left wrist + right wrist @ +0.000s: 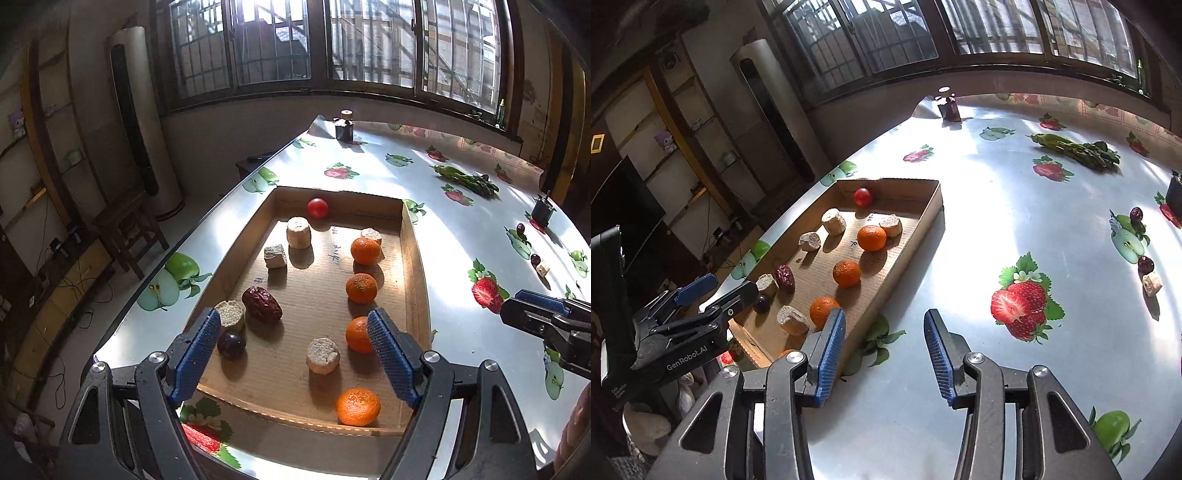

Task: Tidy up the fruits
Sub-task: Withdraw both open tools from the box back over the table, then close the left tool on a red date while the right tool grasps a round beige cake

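Left tool (293, 349) hangs wide and empty, tilted down above the cardboard tray (415, 258); right tool (884, 349) part-open, empty over the table (997, 229).

Strong daylight pours through the barred window (332, 44) at twelve o'clock, glaring white on the glossy table (997, 206). Fruit shadows fall toward six o'clock. Fisheye bending curves every edge; the corners darken.

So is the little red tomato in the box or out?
In. The red tomato sits on the cardboard box's floor, near its far wall.
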The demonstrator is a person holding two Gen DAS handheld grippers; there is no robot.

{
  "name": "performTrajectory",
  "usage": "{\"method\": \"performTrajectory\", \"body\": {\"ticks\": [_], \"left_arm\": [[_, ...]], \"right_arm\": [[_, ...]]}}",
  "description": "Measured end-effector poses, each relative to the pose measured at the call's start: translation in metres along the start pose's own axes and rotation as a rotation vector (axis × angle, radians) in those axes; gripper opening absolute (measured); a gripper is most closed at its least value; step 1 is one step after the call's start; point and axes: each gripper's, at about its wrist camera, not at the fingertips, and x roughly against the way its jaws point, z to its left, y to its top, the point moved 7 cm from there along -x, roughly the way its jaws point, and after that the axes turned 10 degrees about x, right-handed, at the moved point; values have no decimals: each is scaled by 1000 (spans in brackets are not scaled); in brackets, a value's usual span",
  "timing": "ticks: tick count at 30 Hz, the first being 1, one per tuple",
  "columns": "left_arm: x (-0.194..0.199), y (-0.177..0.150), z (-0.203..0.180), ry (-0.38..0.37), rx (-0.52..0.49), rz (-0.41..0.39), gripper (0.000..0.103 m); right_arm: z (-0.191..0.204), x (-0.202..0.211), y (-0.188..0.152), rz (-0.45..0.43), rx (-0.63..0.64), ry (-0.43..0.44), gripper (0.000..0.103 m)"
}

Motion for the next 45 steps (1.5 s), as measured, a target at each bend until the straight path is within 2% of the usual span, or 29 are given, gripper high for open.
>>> {"method": "performTrajectory", "body": {"ticks": [7,14,22,26,30,37,43,44,45], "left_arm": [[5,-5,-15,0,-27,7,81],[11,-3,-35,-26,-64,4,81],[5,-5,-82,-172,-113,71,81],[-1,-10,-119,-231,-154,107,81],[-3,-14,-150,-283,-190,132,81],[-15,-7,-167,-267,-204,130,81],[-39,9,-188,-282,-190,154,81],[-44,11,-195,-293,-188,167,81],[-49,12,-202,-299,-187,182,81]], "right_arm": [[-35,23,-14,-17,-55,-52,49],[-94,58,-35,-35,-140,-143,52],[-193,118,-67,-61,-323,-306,52],[-230,139,-68,-92,-396,-369,52],[-248,123,-58,-68,-410,-359,52],[-262,42,-43,49,-305,-377,52],[-264,14,-34,46,-261,-388,52],[-263,12,-33,42,-249,-392,51],[-262,10,-33,45,-235,-402,41]]}}
